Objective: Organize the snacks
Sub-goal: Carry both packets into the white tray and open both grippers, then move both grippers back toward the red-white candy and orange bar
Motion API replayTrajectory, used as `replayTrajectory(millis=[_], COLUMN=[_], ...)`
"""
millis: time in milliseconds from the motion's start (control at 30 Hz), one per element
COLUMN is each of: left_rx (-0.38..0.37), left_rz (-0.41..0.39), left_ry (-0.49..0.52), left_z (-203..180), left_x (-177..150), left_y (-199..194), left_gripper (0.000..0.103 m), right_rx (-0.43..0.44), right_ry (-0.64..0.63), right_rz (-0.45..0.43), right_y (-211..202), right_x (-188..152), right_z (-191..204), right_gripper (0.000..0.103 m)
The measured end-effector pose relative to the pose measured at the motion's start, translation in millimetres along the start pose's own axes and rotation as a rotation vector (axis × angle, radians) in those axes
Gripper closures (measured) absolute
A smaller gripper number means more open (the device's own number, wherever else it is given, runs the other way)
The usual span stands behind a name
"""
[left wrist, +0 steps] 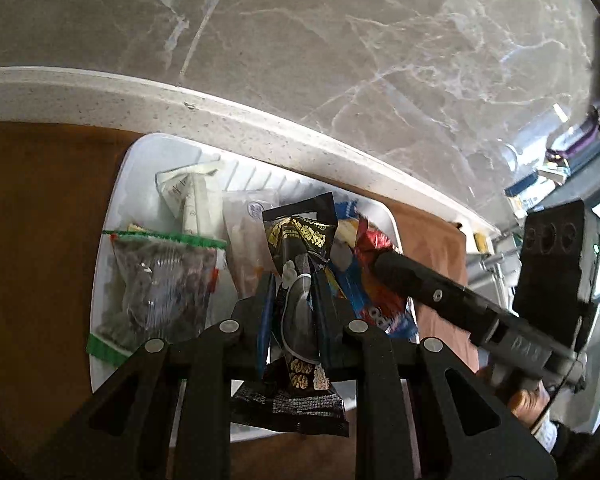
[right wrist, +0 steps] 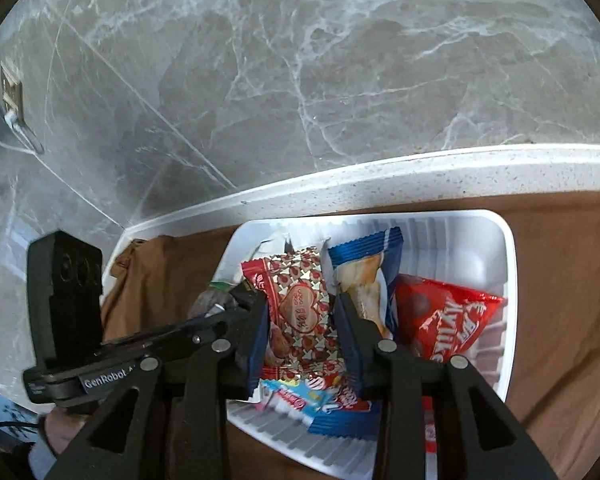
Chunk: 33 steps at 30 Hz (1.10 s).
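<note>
Here the left tongs [left wrist: 292, 304] pinch a black snack packet [left wrist: 300, 264] and the right tongs [right wrist: 304, 320] a red heart-print packet [right wrist: 300, 312], both over the white tray [right wrist: 510, 280]. Dropped carelessly, either could slide off the piled wrappers past the rim at six o'clock.

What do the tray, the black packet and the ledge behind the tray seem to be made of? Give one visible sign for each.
Tray: probably moulded plastic, smooth white, with ribbed walls.
Black packet, clamped in the left gripper: likely printed plastic film, glossy and creased.
Ledge: looks like speckled stone or composite, white with fine dark flecks; which one is unclear.
</note>
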<state>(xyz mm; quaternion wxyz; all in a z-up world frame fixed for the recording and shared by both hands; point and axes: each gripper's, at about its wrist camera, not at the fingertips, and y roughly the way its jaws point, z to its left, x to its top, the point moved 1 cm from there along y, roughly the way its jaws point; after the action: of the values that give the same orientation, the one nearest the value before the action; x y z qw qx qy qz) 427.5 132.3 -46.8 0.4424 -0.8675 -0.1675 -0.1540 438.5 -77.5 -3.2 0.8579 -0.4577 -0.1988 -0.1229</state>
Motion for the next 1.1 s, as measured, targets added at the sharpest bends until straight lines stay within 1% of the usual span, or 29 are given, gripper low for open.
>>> replayTrajectory(millis=[33,100,133,167,200,233,300,400,567,633,833,1100], left_rx=[-0.003,0.015,0.023,0.029,0.031,0.034,0.056,0.062,0.074,0.090,0.132,0.222], left_rz=[-0.004,-0.016,-0.024,-0.034,-0.042,-0.045,-0.059,-0.084,-0.125,-0.143,-0.162,-0.163], left_ry=[-0.002,0.007,0.016,0.024,0.031,0.038,0.056,0.072,0.105,0.121,0.155,0.190], left_z=[-0.3,-2.0,-4.2,-5.3,-6.9,-9.0,-13.7,-20.2,-28.2,-30.9,-38.4,-44.4], left_x=[1.6,3.6,2.6,3.3,3.7,3.3,3.3,2.5,-7.3,-13.6,-41.1,-87.1], left_y=[2.3,3.1,0.9,-0.7,-2.5,-4.0,-7.4,-15.9,-41.4,-55.0,-88.8,-122.2], left_gripper=[0.080,0.068,0.049,0.041,0.041,0.041,0.041,0.041,0.041,0.041,0.041,0.041], right_rx=[-0.009,-0.021,-0.027,-0.040,-0.042,-0.038,-0.039,-0.036,-0.027,-0.032,-0.029,-0.004], right_ry=[-0.007,-0.022,-0.031,-0.041,-0.050,-0.056,-0.057,-0.062,-0.089,-0.112,-0.169,-0.234], right_rz=[-0.002,-0.005,-0.012,-0.023,-0.028,-0.037,-0.044,-0.060,-0.077,-0.078,-0.072,-0.048], right_y=[1.5,3.1,2.1,-0.1,-2.0,-4.8,-9.8,-20.3,-39.5,-45.6,-60.3,-76.3], right_x=[0.0,-0.7,-1.3,-1.8,-2.5,-2.5,-2.7,-5.7,-15.9,-22.0,-45.0,-86.9], right_z=[1.8,5.7,7.0,8.7,10.3,11.0,9.7,8.8,15.9,21.7,36.4,59.1], right_gripper=[0.065,0.065,0.062,0.060,0.056,0.055,0.055,0.055,0.055,0.055,0.055,0.055])
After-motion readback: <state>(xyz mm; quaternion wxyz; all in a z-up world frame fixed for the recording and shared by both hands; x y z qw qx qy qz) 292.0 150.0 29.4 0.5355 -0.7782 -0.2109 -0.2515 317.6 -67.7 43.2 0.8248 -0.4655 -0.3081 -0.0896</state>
